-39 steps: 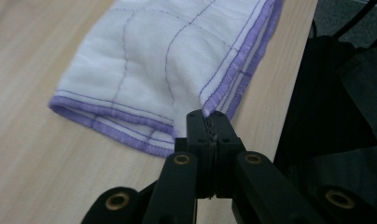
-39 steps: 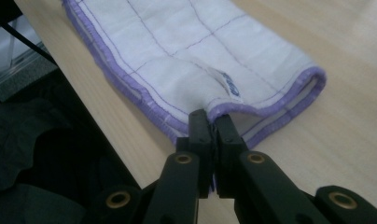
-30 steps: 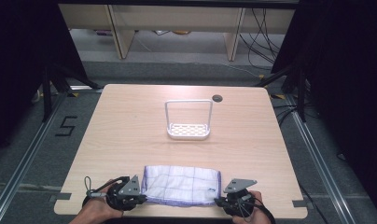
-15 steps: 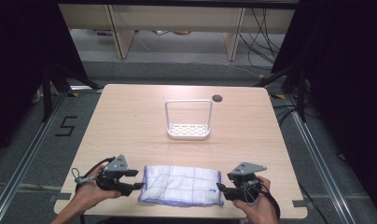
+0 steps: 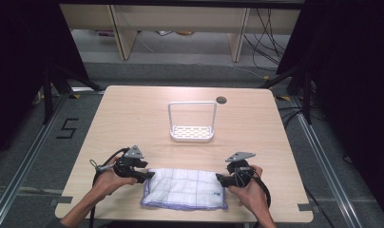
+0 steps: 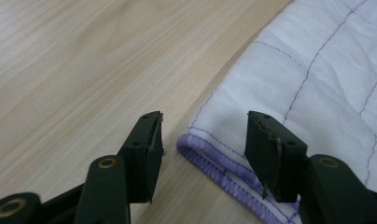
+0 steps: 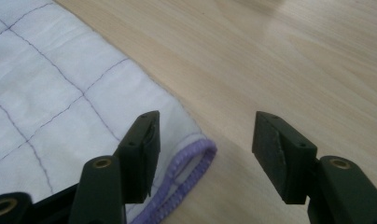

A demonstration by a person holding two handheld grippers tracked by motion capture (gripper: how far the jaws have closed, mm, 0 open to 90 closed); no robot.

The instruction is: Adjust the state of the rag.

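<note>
On the near half of the pale wood-grain table (image 5: pixel 133 118), seen from the high view, a white quilted cloth (image 5: pixel 183 189) lies flat, a soft rectangle stitched into squares and bound in a purple edge. The left gripper (image 5: pixel 143 175) sits just beside its left end and the right gripper (image 5: pixel 219 180) just beside its right end, each a black tool in a hand with a grey three-cornered plate on top. Well apart, toward the table's far side, stands a white rack (image 5: pixel 192 122) with a slotted base and a thin arched handle, and near it a small dark round hole (image 5: pixel 221 100) in the tabletop.

In the left gripper view, the left gripper (image 6: pixel 203 137) shows two blocky black jaws that have just been opening and now stand apart with nothing clamped. The rounded, ribbed purple corner of the cloth (image 6: pixel 317 70) lies on the wood below the gap, free of both pads; its weave looks slightly crinkled.

In the right gripper view, the right gripper (image 7: pixel 205 140) has likewise just been opening its jaws, which gape without a hold. The cloth (image 7: pixel 60 93) reaches under the left-hand jaw, its folded purple corner curling on smooth bare wood between the jaws.
</note>
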